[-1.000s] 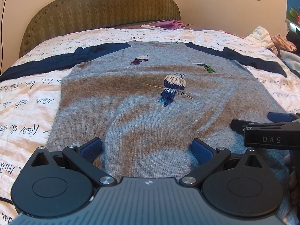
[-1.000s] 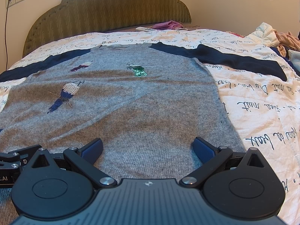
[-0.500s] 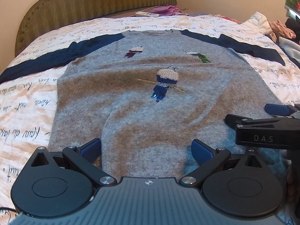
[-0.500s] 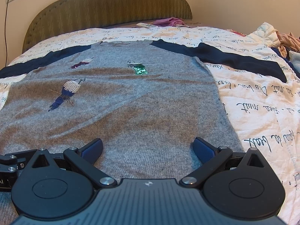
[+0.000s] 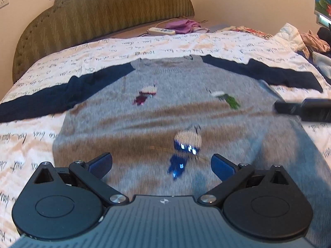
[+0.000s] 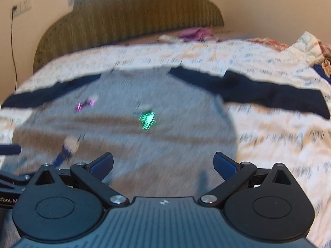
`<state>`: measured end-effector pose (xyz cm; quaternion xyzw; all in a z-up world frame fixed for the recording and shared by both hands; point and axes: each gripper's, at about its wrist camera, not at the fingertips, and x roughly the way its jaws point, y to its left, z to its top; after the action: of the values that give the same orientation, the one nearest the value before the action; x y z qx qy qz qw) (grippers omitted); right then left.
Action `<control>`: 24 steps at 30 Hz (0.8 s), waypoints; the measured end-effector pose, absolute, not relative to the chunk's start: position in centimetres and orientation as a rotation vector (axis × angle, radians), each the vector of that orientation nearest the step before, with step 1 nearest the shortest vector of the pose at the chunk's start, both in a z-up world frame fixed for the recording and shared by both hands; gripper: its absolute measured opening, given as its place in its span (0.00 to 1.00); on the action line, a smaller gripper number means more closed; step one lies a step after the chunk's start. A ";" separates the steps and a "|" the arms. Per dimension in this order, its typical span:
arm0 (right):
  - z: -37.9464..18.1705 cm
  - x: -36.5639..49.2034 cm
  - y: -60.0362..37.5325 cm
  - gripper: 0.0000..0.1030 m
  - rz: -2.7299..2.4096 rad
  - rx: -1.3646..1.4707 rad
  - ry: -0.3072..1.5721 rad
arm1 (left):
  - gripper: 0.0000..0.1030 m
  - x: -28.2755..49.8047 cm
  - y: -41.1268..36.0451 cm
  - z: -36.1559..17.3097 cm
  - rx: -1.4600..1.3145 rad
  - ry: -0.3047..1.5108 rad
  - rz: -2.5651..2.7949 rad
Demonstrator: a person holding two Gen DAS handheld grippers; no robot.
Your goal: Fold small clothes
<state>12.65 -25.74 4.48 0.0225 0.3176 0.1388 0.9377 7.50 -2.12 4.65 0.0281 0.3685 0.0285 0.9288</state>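
Bed [image 5: 62, 66] fills the room ahead of both grippers, covered by a cream bedspread [image 5: 31, 140] printed with script; olive padded headboard [image 5: 103, 10] stands at the far end, beyond the jaws. Grey sweater [image 5: 134, 128] with navy sleeves lies flat and face up on the bedspread, neckline away from the jaws, both sleeves spread sideways; left sleeve [image 5: 51, 95], right sleeve [image 5: 279, 74]. Sweater not folded. Left gripper [image 5: 162, 163] is over the lower body of the sweater, jaws wide apart, nothing between them; contact with the knit cannot be judged. Right gripper [image 6: 163, 163] is likewise over the lower right part of the sweater [image 6: 165, 144], jaws wide apart and empty. Right wrist view heavily blurred. Sequined blue bird motif [image 5: 186, 144] sits just ahead of the left jaws, between the pads. Green motif [image 6: 148, 118] lies further ahead of the right jaws; a pink motif [image 5: 144, 95] lies ahead of the left jaws. Purple cloth [image 5: 184, 23] and a white power strip [image 5: 161, 30] lie far ahead, near the headboard.
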 end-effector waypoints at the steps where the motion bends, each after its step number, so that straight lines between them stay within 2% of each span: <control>1: 5.1 13.4 -27.0 1.00 0.252 0.065 0.613 | 1.00 8.0 -2.0 4.7 0.048 0.748 0.060; 4: 6.4 15.9 -31.7 1.00 0.169 0.117 0.529 | 1.00 9.6 -1.9 4.8 0.017 0.739 0.065; 7: 6.0 19.6 -38.5 1.00 0.121 0.273 0.553 | 1.00 10.8 -1.6 4.8 -0.013 0.733 0.063; 15: -0.1 24.3 -56.1 1.00 -0.088 0.919 0.592 | 1.00 13.8 -0.7 4.9 -0.063 0.751 0.109; 19: -2.7 25.4 -58.2 0.97 -0.066 1.049 0.596 | 1.00 14.9 -0.1 4.6 -0.131 0.763 0.107; 22: -2.9 26.3 -57.5 0.85 -0.063 0.968 0.594 | 1.00 15.7 -0.2 4.4 -0.158 0.773 0.103; 24: -3.2 27.0 -57.4 0.65 -0.083 0.946 0.596 | 0.99 16.1 -0.3 4.4 -0.171 0.772 0.097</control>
<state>27.01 -57.45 -3.16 0.4484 0.2826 -0.0393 0.8470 16.05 -0.31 4.43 -0.0832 0.3757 0.0474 0.9218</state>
